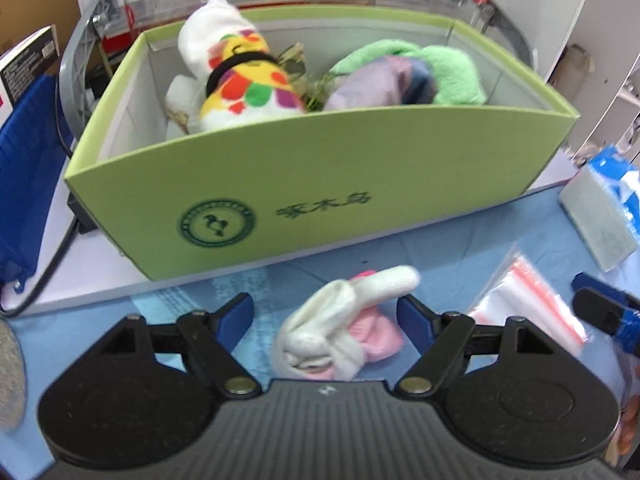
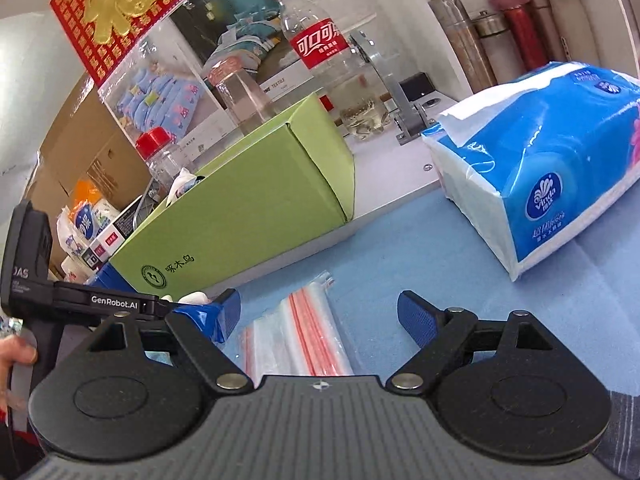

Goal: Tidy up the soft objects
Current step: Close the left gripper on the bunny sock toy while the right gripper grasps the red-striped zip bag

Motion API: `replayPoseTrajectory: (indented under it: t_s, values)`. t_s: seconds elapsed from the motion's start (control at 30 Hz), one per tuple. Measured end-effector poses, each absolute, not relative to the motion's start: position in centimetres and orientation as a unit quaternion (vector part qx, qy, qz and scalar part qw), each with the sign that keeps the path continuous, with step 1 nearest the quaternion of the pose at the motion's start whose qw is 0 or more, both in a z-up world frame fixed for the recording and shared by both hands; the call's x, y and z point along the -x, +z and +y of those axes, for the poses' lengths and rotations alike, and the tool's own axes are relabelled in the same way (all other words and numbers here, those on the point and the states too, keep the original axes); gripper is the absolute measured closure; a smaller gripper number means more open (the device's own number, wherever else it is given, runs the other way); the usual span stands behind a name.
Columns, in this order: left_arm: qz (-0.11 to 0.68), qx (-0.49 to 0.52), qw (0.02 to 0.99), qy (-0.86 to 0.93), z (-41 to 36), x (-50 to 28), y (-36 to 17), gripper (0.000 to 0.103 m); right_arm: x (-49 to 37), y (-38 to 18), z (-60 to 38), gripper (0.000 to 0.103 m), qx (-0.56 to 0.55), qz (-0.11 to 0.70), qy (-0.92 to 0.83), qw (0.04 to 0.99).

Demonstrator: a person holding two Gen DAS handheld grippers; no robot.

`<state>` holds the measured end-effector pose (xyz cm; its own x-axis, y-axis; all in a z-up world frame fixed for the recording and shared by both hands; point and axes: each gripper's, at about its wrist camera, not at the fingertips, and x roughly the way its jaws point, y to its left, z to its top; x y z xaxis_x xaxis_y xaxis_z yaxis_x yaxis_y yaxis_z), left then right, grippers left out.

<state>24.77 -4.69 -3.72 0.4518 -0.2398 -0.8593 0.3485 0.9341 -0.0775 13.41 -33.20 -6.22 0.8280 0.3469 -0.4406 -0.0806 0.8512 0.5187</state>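
Observation:
A green cardboard box (image 1: 320, 184) stands on the table; it also shows in the right wrist view (image 2: 256, 216). Inside lie a white and yellow spotted plush toy (image 1: 236, 76), a green towel (image 1: 452, 72) and a purple-grey soft bundle (image 1: 376, 88). A white and pink rolled sock bundle (image 1: 340, 328) lies on the blue cloth before the box, between the fingers of my open left gripper (image 1: 326, 310), untouched. My right gripper (image 2: 318, 312) is open and empty above zip bags (image 2: 304, 332). The left gripper (image 2: 200, 314) shows at the left of the right wrist view.
A blue tissue pack (image 2: 540, 176) lies right of the box. Zip bags (image 1: 532, 304) lie right of the sock. Plastic bottles (image 2: 316, 48) and flasks (image 2: 508, 28) stand behind. A blue bag (image 1: 20, 184) hangs at far left.

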Motion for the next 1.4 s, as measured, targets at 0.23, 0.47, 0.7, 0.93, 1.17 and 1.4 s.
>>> replayPoseTrajectory:
  t_s: [0.23, 0.47, 0.7, 0.93, 1.17, 1.4]
  values:
    - [0.487, -0.059, 0.862, -0.126, -3.1, -25.3, -3.9, 0.022, -13.4, -6.5, -33.1, 0.03, -0.234, 0.261, 0.118, 0.929]
    - [0.472, -0.028, 0.878, -0.067, 1.5, -21.9, -3.8, 0.022, -13.4, -6.4, -33.2, 0.03, -0.231, 0.263, 0.12, 0.929]
    - [0.46, -0.02, 0.885, -0.06, 5.0, -18.6, -3.8, 0.022, -13.4, -5.6, -28.6, 0.03, -0.033, 0.309, 0.116, 0.943]
    - [0.465, 0.08, 0.877, -0.095, 5.3, -18.2, -2.5, 0.015, -13.4, -4.9, -28.1, 0.029, -0.041, 0.327, 0.116, 0.937]
    - [0.453, 0.11, 0.883, -0.052, 4.2, -19.4, -3.5, 0.001, -12.7, -3.7, -28.5, 0.029, -0.064, 0.305, 0.095, 0.946]
    - [0.453, 0.066, 0.888, -0.028, 3.6, -19.2, -4.9, 0.001, -13.7, -4.8, -26.0, 0.029, -0.001, 0.331, 0.121, 0.936]
